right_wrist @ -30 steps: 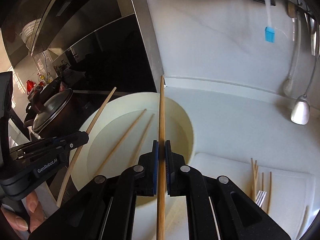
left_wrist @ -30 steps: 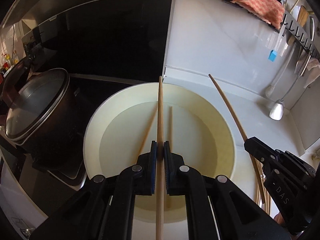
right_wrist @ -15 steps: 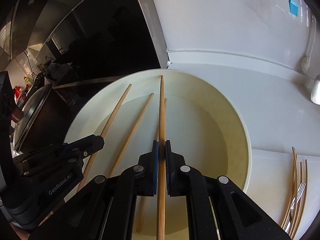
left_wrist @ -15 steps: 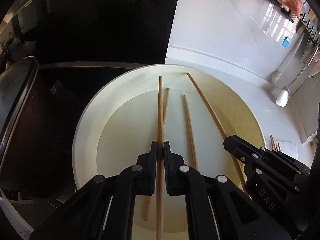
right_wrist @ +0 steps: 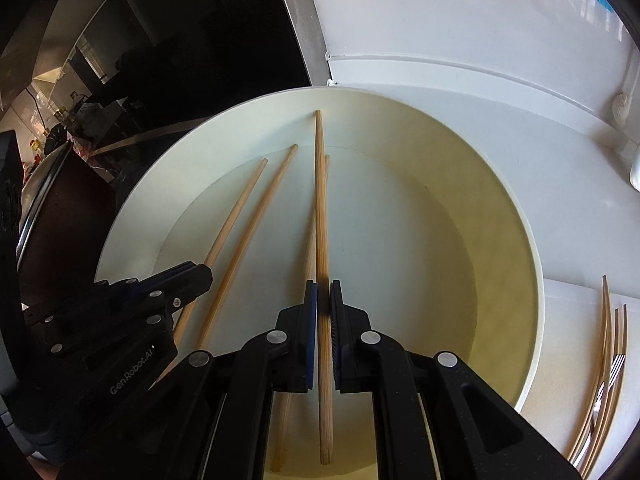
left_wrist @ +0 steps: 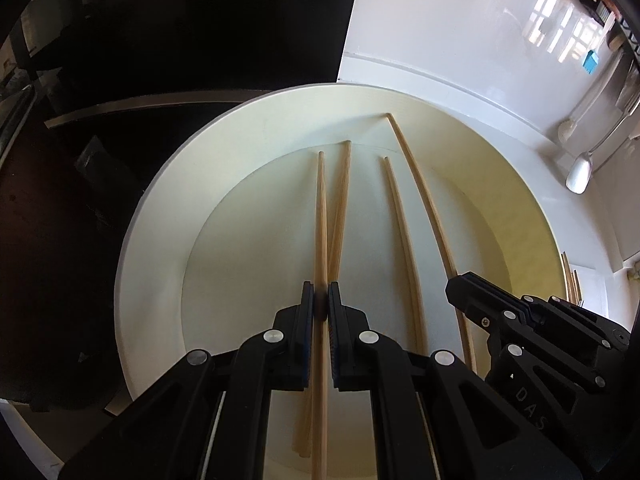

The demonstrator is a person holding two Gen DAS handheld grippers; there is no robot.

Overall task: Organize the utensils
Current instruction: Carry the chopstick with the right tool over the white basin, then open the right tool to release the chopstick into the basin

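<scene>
Inside the cream bowl (left_wrist: pixel 152 240), four chopsticks are being seen, all lying roughly lengthwise along the grippers' line of sight. One chopstick (left_wrist: pixel 320 216) is being held between the narrow-set jaws of the left gripper (left_wrist: pixel 321 306), its long axis running straight ahead from the jaws and its far tip resting low near the bowl floor. A second chopstick (right_wrist: pixel 321 208) is being pinched in the same way by the right gripper (right_wrist: pixel 323 300), with its far end leaning on the bowl's far wall and its near end hanging inside the bowl. Two loose chopsticks (left_wrist: pixel 400 216) are lying on the floor of the bowl between and beneath the held ones.

Both held sticks are judged to be already within the rim, so the coming move is turning on release: each stick is lined up with its jaws and is likely to settle parallel to the loose pair. More chopsticks and a fork (right_wrist: pixel 604 368) are waiting on the white counter (right_wrist: pixel 440 92), nearer the right gripper.
</scene>
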